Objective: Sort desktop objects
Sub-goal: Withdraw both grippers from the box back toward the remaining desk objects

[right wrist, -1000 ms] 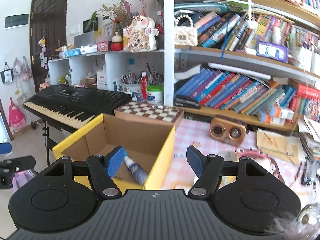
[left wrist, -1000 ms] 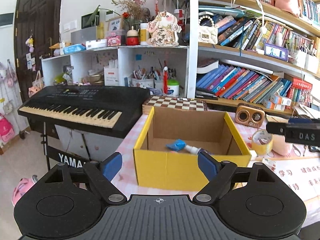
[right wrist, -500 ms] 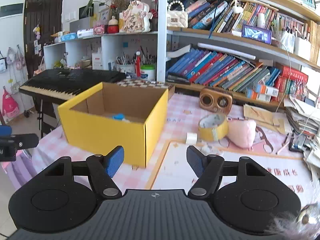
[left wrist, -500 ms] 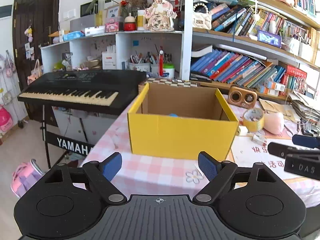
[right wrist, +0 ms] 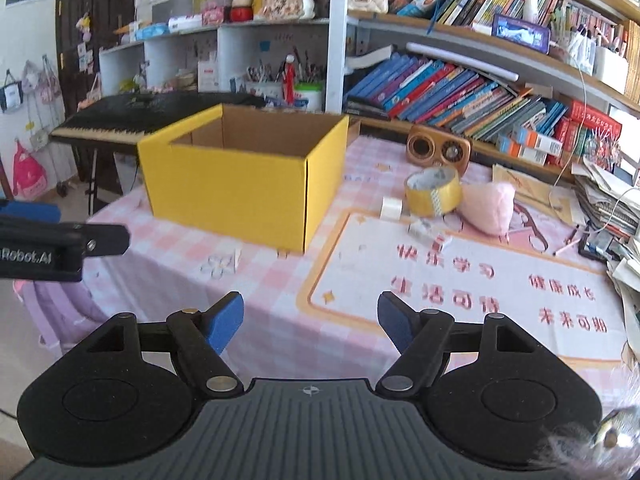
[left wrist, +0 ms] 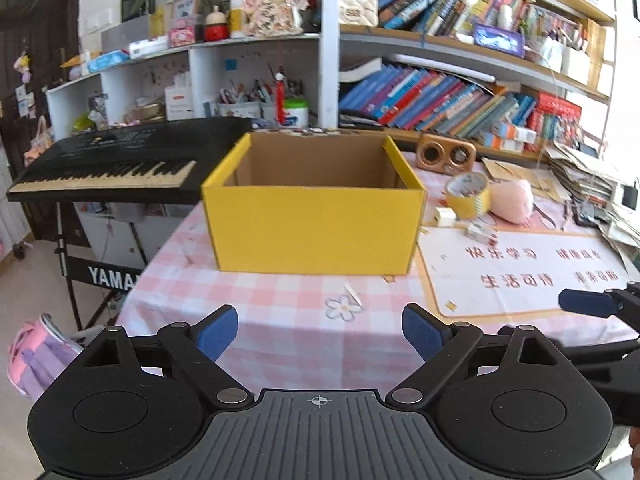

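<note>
Pulling back from the yellow box (left wrist: 314, 228), left gripper (left wrist: 320, 330) and right gripper (right wrist: 310, 318) both empty, jaws opening wide, readying for the tape roll (right wrist: 434, 192) and other strays.

Box (left wrist: 314, 228) at frame centre on worktop (left wrist: 280, 320), open top up. Keyboard (left wrist: 120, 160) left of box, off worktop edge. Shelves with books (left wrist: 440, 96) behind box, across upper frame. Speaker (left wrist: 446, 156) behind and right of box. Tape roll (left wrist: 467, 196) right of box, soft toy (left wrist: 514, 200) just beside it on right. Small block (left wrist: 445, 215) before tape roll. Printed mat (left wrist: 520, 272) at lower right on worktop. Bag (left wrist: 36, 356) on floor, lower left.
</note>
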Motion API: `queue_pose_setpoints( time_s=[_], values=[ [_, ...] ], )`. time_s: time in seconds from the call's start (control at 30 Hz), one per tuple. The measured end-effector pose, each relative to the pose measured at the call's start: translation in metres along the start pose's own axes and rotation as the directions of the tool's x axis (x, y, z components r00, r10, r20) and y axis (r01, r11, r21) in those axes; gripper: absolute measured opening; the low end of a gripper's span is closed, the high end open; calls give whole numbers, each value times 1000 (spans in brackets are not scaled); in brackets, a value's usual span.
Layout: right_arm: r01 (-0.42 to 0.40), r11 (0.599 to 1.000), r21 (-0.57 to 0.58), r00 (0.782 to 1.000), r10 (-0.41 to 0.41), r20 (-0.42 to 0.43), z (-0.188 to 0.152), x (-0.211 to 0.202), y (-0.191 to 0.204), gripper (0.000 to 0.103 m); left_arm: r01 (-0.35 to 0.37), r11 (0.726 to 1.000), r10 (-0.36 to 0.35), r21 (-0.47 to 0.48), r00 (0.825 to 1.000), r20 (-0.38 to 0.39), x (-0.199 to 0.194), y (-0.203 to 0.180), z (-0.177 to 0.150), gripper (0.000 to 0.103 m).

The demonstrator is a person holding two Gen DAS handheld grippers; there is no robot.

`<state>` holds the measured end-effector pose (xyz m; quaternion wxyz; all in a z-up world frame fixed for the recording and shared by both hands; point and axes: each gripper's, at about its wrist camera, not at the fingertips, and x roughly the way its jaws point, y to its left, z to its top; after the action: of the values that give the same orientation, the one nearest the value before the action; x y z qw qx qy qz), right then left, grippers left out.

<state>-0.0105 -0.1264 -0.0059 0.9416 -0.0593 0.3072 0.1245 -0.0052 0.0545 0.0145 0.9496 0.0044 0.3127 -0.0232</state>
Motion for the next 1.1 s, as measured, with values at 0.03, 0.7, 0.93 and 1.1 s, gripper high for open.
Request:
queue_pose_setpoints(
  time_s=[0.03,0.7,0.93,1.1],
  values=[
    [4,1000,-2,1000,-4,-7,-2,0,0,74,5,1000,-5,4,1000,-5,1,-2,-1,92],
    [101,992,82,991,-93,-98,-21,7,-62,78,116,990,-108,82,989,-99,36,-66,3,92],
    [133,986,104,985,-119,-126,-19,16,-96,79,154,983,-141,101,982,-122,57,-95,13,92],
    [149,981,124,982,-131,-138,-14,25,-121,79,174,978,-159,118,979,-129,72,-116,23,92]
  ],
)
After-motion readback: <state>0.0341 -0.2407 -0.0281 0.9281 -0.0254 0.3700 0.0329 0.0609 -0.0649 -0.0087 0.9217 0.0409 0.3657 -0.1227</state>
